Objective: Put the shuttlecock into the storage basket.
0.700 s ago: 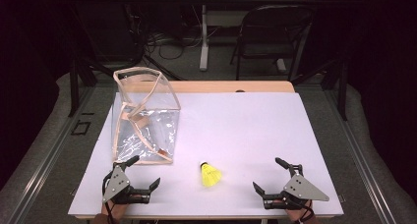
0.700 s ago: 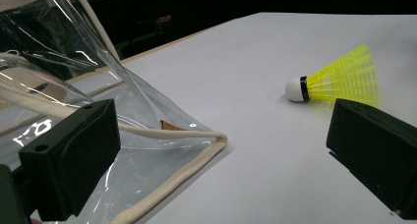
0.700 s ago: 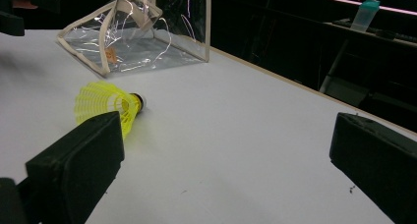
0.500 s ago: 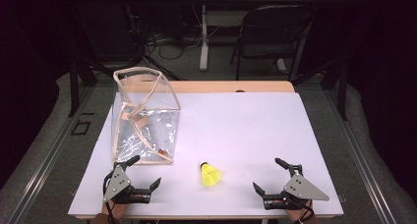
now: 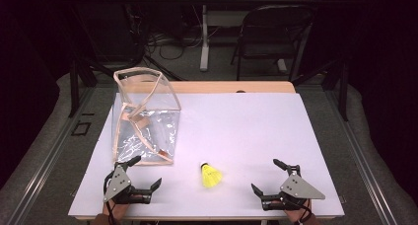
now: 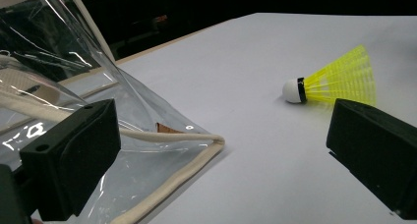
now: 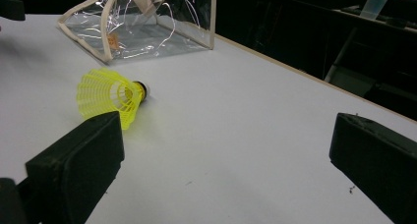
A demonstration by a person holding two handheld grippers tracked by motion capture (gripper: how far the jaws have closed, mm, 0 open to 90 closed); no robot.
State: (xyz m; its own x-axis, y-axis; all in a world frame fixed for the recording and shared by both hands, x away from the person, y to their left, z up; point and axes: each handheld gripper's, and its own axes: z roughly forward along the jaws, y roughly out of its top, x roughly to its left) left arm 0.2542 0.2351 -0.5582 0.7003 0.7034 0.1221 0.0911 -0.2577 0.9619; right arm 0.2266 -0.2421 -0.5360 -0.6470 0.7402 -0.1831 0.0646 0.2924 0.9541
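A yellow shuttlecock with a white cork lies on its side on the white table top, near the front edge. It also lies ahead in the left gripper view and in the right gripper view. A clear plastic bag with beige trim stands at the left, mouth up. My left gripper rests open just in front of the bag, nothing between its jaws. My right gripper rests open at the front right, also holding nothing.
The bag's trimmed corner lies close before the left jaws. The table's wooden far edge borders a dark room with a folding chair and cables on the floor. A pale bottle stands far off in the right gripper view.
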